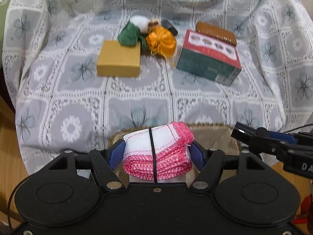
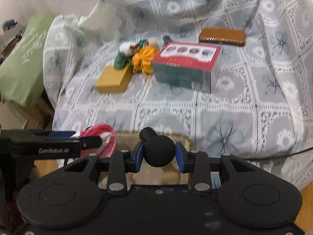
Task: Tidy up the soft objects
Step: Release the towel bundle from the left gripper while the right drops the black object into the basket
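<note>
My left gripper [image 1: 157,152] is shut on a folded white cloth with pink stitched edges [image 1: 158,152], bound by a black band, held over a woven basket [image 1: 213,135] with a beige lining. The cloth also shows in the right wrist view [image 2: 103,137]. My right gripper [image 2: 159,153] is shut on a black rounded soft object [image 2: 158,150], above the same basket [image 2: 182,139]. Farther back on the patterned sheet lies a pile of soft things: a green cloth [image 1: 129,35], an orange satin pouch [image 1: 162,41] and a white plush [image 1: 140,22].
A gold box [image 1: 119,58], a red and green carton [image 1: 209,58] and a brown case [image 1: 217,33] lie on the grey flowered sheet [image 1: 78,98]. A small dark object [image 1: 169,26] lies behind the pile. A green bag [image 2: 23,58] stands at the left. Wooden floor [image 1: 7,156] shows below.
</note>
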Demonstrator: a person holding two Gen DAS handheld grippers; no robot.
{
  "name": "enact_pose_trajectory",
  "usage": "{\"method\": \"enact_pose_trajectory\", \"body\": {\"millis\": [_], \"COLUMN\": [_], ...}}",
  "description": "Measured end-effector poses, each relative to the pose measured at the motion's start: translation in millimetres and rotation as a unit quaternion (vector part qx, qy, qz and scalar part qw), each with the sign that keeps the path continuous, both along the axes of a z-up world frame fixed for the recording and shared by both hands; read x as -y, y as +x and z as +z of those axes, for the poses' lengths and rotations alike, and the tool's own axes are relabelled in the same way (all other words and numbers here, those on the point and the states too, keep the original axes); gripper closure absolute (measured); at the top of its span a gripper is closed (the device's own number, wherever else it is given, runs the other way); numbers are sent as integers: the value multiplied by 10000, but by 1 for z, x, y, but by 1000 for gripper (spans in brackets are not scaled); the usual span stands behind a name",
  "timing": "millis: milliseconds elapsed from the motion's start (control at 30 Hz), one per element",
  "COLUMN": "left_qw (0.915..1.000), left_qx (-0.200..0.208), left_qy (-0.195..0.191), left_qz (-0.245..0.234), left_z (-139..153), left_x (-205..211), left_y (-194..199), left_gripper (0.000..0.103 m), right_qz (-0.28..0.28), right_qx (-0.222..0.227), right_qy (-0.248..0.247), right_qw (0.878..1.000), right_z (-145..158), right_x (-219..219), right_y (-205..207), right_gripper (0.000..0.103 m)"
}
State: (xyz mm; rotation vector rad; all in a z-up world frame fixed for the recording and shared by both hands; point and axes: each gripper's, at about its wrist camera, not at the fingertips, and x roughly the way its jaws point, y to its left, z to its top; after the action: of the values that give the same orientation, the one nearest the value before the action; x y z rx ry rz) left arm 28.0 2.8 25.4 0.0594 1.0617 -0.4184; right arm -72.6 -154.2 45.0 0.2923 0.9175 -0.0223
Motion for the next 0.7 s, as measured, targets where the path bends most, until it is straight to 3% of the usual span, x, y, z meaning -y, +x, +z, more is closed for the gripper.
{"method": "enact_pose_trajectory", "body": {"millis": [233,567,700], "left_qw": [9994,9987,9985], "left_qx": [-325,-464,-503], "left_qy": [138,155,138], "left_qz": [3,126,137], "left_z": [-13,-17,-19], "left_x": [0,-3,-5], "left_y": [-1,3,3], "left_gripper": [37,36,30], "right_qz": [366,690,762], "right_qx": [-327,-521,-546], "right_qy": [-102,-46,-14], "right_qw": [9987,9962,9956], "right_z": [-10,-16,-17], "right_x": [-11,-22,-24], "right_y": [-11,-13,-13], "right_gripper": [69,67,66]}}
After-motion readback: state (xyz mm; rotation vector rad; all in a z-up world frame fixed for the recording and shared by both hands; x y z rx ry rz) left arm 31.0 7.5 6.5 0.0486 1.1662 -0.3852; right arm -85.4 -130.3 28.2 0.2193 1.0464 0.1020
